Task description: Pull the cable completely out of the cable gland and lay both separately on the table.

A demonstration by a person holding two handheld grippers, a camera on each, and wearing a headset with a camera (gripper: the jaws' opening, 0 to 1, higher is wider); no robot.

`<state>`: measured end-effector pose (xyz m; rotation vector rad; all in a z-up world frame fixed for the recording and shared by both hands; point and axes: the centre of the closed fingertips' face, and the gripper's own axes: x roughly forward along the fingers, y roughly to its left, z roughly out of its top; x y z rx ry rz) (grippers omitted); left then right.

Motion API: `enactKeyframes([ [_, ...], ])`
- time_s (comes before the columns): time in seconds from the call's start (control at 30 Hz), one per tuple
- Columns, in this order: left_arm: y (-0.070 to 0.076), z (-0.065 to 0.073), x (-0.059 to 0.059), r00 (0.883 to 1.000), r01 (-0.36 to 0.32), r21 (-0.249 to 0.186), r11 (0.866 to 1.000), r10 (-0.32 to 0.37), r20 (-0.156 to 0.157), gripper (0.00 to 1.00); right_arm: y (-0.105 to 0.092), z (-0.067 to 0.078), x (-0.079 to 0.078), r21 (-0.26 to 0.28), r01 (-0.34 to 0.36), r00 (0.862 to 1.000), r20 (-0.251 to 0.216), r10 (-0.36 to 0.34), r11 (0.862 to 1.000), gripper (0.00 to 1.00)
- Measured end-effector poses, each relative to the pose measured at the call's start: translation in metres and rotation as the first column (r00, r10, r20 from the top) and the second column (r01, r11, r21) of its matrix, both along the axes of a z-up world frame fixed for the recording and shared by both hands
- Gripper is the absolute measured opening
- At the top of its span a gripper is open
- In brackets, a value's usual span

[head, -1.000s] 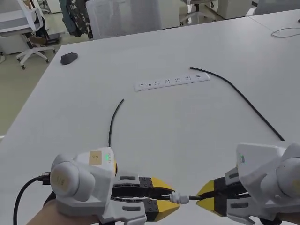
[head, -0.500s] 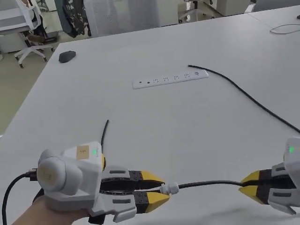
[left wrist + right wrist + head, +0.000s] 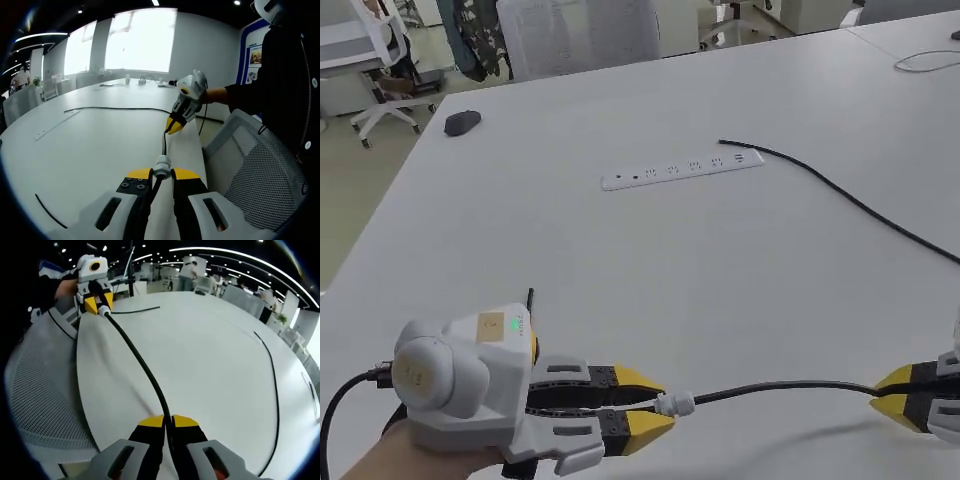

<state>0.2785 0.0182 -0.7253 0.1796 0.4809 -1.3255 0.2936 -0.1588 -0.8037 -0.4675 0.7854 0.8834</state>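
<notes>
A small white cable gland (image 3: 675, 404) sticks out between the yellow tips of my left gripper (image 3: 658, 411), which is shut on it low over the table's near edge. A black cable (image 3: 790, 386) runs from the gland to the right into my right gripper (image 3: 905, 394), shut on it. A short tail of the cable (image 3: 530, 298) shows behind the left gripper. In the left gripper view the gland (image 3: 161, 166) sits in the jaws and the cable (image 3: 164, 142) leads to the right gripper (image 3: 175, 125). From the right gripper (image 3: 167, 421), the cable (image 3: 135, 357) stretches to the gland (image 3: 104, 312).
A white power strip (image 3: 682, 170) lies mid-table, with its black cord (image 3: 840, 195) running off to the right. A dark mouse (image 3: 463, 122) rests at the far left. Office chairs (image 3: 380, 60) stand beyond the table's far edge.
The two grippers have drawn apart. The right one has moved right with the cable, so more cable now spans between them, and the tail behind the left gripper has become shorter.
</notes>
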Motion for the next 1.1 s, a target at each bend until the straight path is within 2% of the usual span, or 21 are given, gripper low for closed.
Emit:
enactKeyframes([
  [0.07,0.001,0.0,0.001,1.0,-0.001,0.004,1.0,0.001,0.003,0.15,0.0,0.0,0.001,-0.001,0.005,1.0,0.004,-0.005,1.0,0.01],
  [0.1,0.001,-0.001,0.001,1.0,-0.003,0.006,1.0,0.003,0.003,0.15,0.002,0.002,-0.001,0.011,0.001,1.0,-0.017,-0.001,1.0,0.01],
  [0.2,0.004,-0.001,0.003,1.0,-0.012,0.011,1.0,0.012,0.007,0.15,0.016,0.02,0.001,0.113,0.015,1.0,-0.004,-0.015,0.994,0.09],
  [0.23,0.004,-0.001,0.004,1.0,-0.015,0.012,1.0,0.014,0.009,0.15,0.027,0.029,-0.005,0.175,0.01,0.999,-0.051,-0.001,0.984,0.13],
  [0.27,0.003,-0.001,0.004,1.0,-0.014,0.013,1.0,0.013,0.013,0.15,0.032,0.036,-0.006,0.204,0.006,0.998,-0.058,0.006,0.979,0.15],
  [0.33,0.001,-0.002,0.002,1.0,-0.008,0.013,1.0,0.008,0.01,0.15,0.052,0.058,-0.003,0.275,-0.041,0.999,-0.006,0.045,0.961,0.13],
  [0.37,-0.001,-0.002,0.001,1.0,-0.003,0.012,1.0,0.003,0.01,0.15,0.06,0.065,-0.006,0.294,-0.063,0.998,-0.004,0.067,0.954,0.12],
  [0.4,-0.002,-0.003,0.001,1.0,0.0,0.012,1.0,0.0,0.009,0.15,0.074,0.076,-0.007,0.321,-0.095,0.995,0.02,0.094,0.942,0.12],
  [0.43,-0.003,-0.003,0.0,1.0,0.006,0.012,1.0,-0.006,0.008,0.15,0.083,0.082,-0.007,0.335,-0.109,0.994,0.032,0.104,0.936,0.12],
  [0.47,-0.004,-0.004,0.0,1.0,0.008,0.013,1.0,-0.008,0.008,0.15,0.097,0.089,-0.013,0.354,-0.151,0.988,0.027,0.151,0.923,0.11],
  [0.5,-0.005,-0.005,-0.002,1.0,0.016,0.018,1.0,-0.016,0.007,0.15,0.105,0.092,-0.014,0.361,-0.174,0.984,0.032,0.175,0.916,0.1],
  [0.53,-0.006,-0.005,-0.003,1.0,0.024,0.02,1.0,-0.024,0.011,0.15,0.116,0.092,-0.012,0.35,-0.203,0.979,0.055,0.196,0.915,0.11],
  [0.6,-0.008,-0.004,-0.006,0.999,0.039,0.018,0.999,-0.039,0.006,0.16,0.129,0.088,-0.018,0.335,-0.249,0.967,0.033,0.253,0.909,0.1],
  [0.67,-0.009,-0.003,-0.006,0.999,0.043,0.027,0.999,-0.043,0.007,0.15,0.139,0.08,-0.018,0.294,-0.288,0.956,0.039,0.29,0.912,0.1],
  [0.7,-0.009,-0.003,-0.006,0.999,0.046,0.028,0.999,-0.047,0.009,0.15,0.145,0.074,-0.023,0.285,-0.313,0.946,0.013,0.323,0.906,0.08],
  [0.83,-0.009,-0.001,-0.007,0.998,0.057,0.027,0.998,-0.057,0.02,0.16,0.157,0.065,-0.028,0.284,-0.347,0.932,-0.005,0.363,0.894,0.09],
  [0.87,-0.009,-0.001,-0.01,0.998,0.066,0.025,0.998,-0.067,0.022,0.16,0.158,0.062,-0.028,0.268,-0.359,0.927,-0.003,0.374,0.894,0.09],
  [0.93,-0.008,-0.002,-0.011,0.997,0.07,0.033,0.997,-0.07,0.018,0.16,0.157,0.056,-0.03,0.228,-0.387,0.918,0.001,0.397,0.894,0.02],
  [0.97,-0.008,-0.004,-0.012,0.997,0.074,0.038,0.997,-0.074,0.016,0.16,0.156,0.056,-0.027,0.209,-0.391,0.918,0.023,0.395,0.896,0.0],
  [1.03,-0.008,-0.005,-0.011,0.997,0.069,0.042,0.997,-0.07,0.014,0.16,0.157,0.055,-0.03,0.222,-0.382,0.92,0.004,0.391,0.897,0.0],
  [1.1,-0.008,-0.006,-0.01,0.998,0.063,0.04,0.997,-0.064,0.018,0.16,0.157,0.054,-0.029,0.219,-0.371,0.926,0.01,0.378,0.903,0.0],
])
